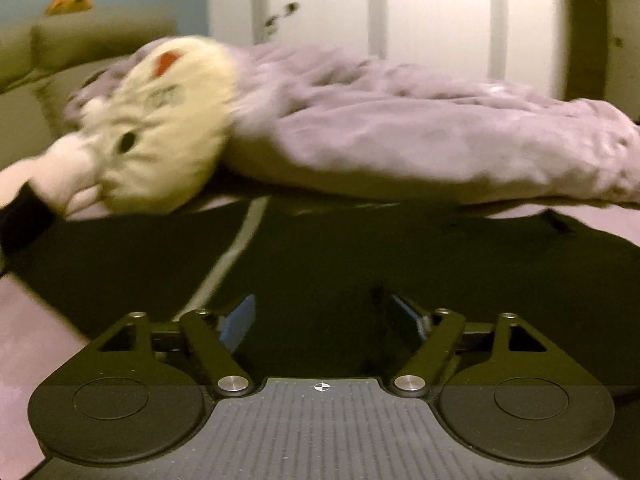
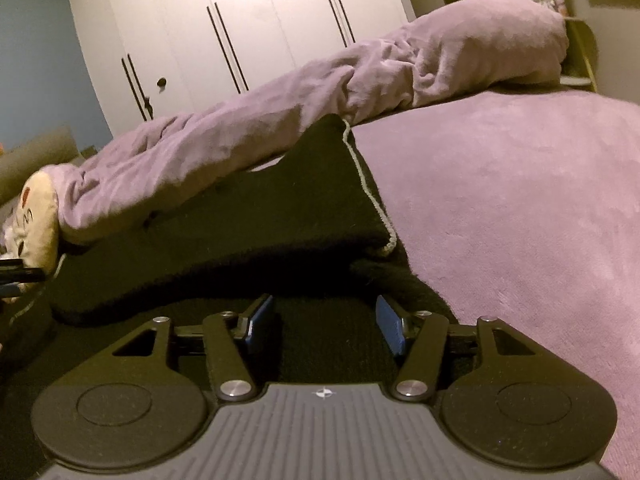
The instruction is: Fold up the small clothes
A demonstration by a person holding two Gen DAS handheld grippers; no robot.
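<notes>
A black garment with a thin white trim line lies flat on a purple bed cover. In the right wrist view the black garment has a folded layer with a white-stitched edge. My left gripper is open, low over the black cloth, with nothing between its blue pads. My right gripper is open at the garment's near edge, with black cloth lying under and between its blue pads. The left gripper's dark tip shows at the far left of the right wrist view.
A rolled purple blanket lies along the far side of the garment; it also shows in the right wrist view. A cream plush toy lies at the left. The purple bed cover spreads to the right. White wardrobe doors stand behind.
</notes>
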